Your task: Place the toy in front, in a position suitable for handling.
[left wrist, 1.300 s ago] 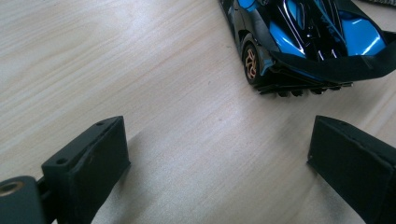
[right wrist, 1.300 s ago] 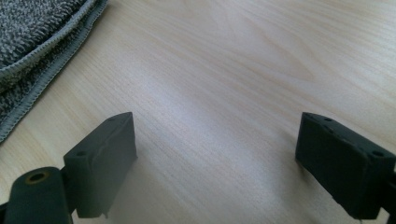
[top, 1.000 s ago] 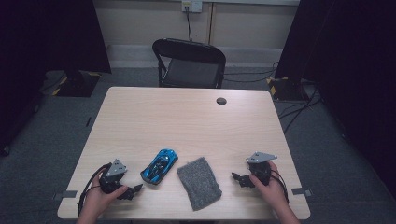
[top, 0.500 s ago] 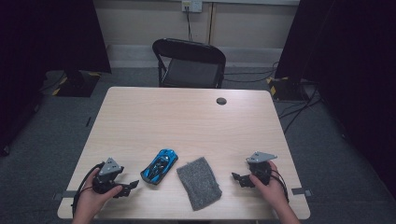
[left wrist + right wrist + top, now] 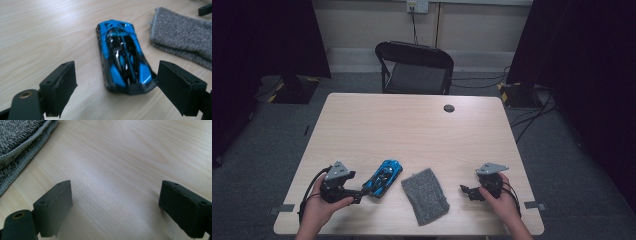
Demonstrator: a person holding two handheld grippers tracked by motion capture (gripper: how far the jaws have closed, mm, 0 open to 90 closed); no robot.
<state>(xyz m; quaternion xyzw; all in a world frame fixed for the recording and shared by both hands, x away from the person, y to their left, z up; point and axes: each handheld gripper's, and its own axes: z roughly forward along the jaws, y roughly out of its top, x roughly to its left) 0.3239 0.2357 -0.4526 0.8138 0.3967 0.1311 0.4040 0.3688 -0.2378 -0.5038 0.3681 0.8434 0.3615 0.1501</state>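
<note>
A blue and black toy car lies on the table near the front, nose pointing away to the right. My left gripper is just left of it, aimed at its near end. In the left gripper view the car has its near end between the two pads, which stand apart from it. This gripper is open, and its jaws have just been closing a little. A folded grey cloth lies right of the car. My right gripper rests open on bare wood right of the cloth, with nothing between its jaws.
The wooden table has a small black round disc near its far edge. A black folding chair stands behind the table. A tip of the other gripper shows beyond the cloth.
My left hand has lifted a little and come closer to the car's near end, with its jaws slightly narrower. The right hand has stayed where it was.
</note>
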